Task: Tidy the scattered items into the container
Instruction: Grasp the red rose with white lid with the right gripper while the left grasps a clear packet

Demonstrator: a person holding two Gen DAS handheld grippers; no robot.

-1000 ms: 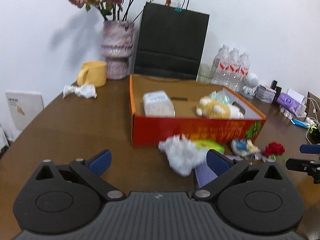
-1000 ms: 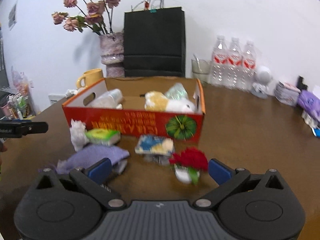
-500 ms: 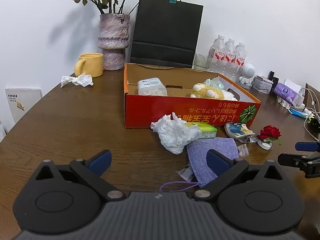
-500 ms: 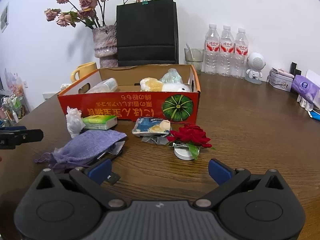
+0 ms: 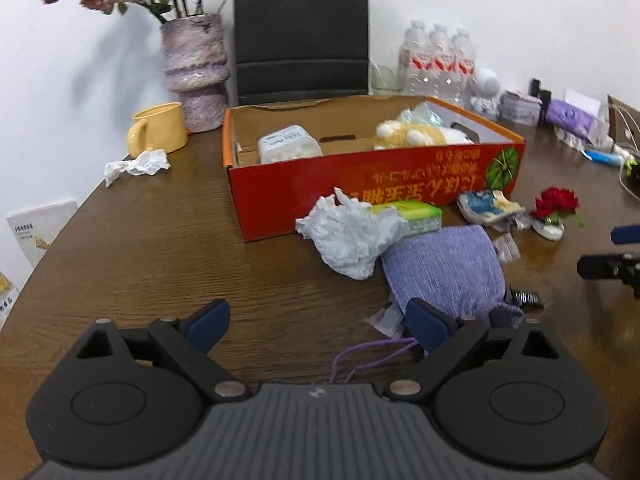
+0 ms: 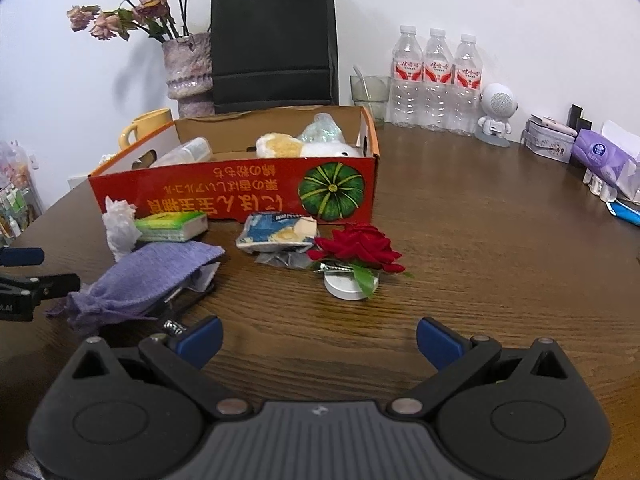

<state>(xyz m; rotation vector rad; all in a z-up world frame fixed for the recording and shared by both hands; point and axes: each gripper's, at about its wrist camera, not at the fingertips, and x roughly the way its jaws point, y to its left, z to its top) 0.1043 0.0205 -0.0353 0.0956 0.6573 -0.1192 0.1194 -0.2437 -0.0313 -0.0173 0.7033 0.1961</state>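
Here both hand-held tools hang low over the dark wooden table [image 6: 480, 240], fingers aimed toward the orange-red cardboard box [image 5: 360, 184]. The left gripper [image 5: 316, 320] has its blue pads spread wide with nothing between them; its right pad sits just at the near edge of the purple knitted drawstring pouch [image 5: 444, 268], whose cord trails toward the tool. The right gripper [image 6: 318, 340] is likewise spread wide and holds nothing, level and facing the red artificial rose on its small white round base [image 6: 356, 252], which lies a little ahead of it. In front of the box's printed wall lie a crumpled white tissue [image 5: 348, 236], a green tissue packet [image 5: 412, 216] and a blue-and-yellow snack wrapper [image 6: 276, 232]. Inside the box rest a yellow-and-white plush toy [image 5: 416, 136] and a white plastic tub [image 5: 288, 148].
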